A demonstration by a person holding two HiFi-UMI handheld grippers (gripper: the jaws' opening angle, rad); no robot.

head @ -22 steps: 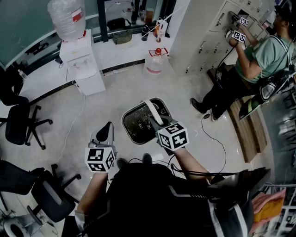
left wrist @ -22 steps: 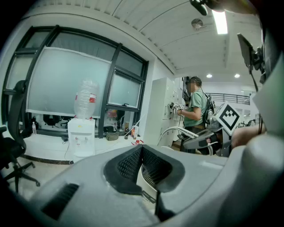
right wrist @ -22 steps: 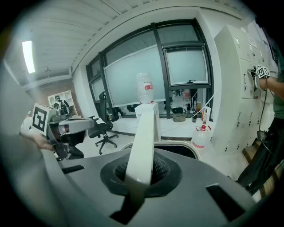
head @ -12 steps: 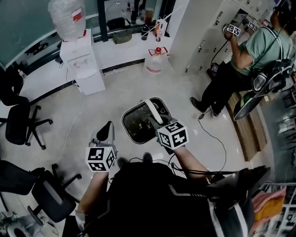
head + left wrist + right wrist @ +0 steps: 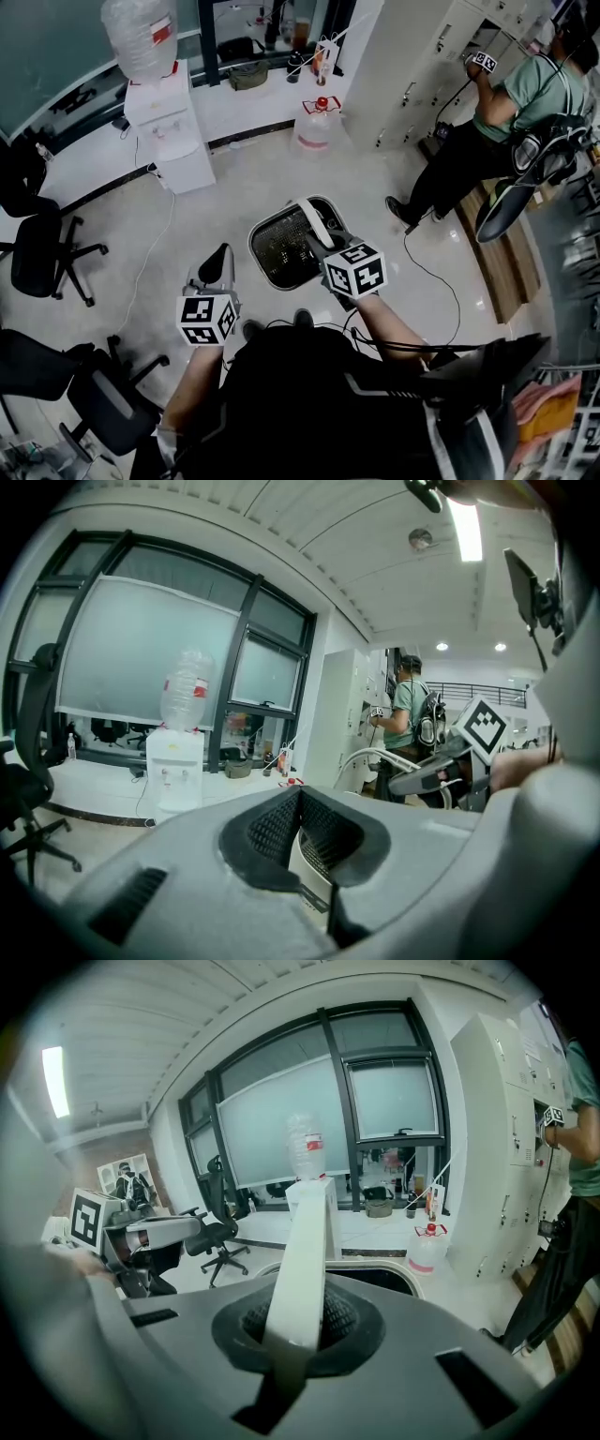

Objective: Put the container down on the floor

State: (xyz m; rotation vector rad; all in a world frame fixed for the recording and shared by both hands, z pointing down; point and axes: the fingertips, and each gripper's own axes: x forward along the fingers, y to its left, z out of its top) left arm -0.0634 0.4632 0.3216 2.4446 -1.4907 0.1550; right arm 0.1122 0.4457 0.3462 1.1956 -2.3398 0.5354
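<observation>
The container is a dark rounded bin with a pale rim and a white bail handle, seen in the head view just ahead of my feet. My right gripper is shut on that handle. In the right gripper view the white handle runs up between the pads, with the container's rim behind it. Whether the bin touches the floor cannot be told. My left gripper hangs to the left of the bin, apart from it, shut and empty. From the left gripper view the handle shows ahead.
A water dispenser and a water jug stand at the back. Office chairs are on the left. Another person works at the lockers on the right. A cable lies on the floor.
Both grippers and the container have barely moved. The person at the lockers has shifted stance and arm position.
</observation>
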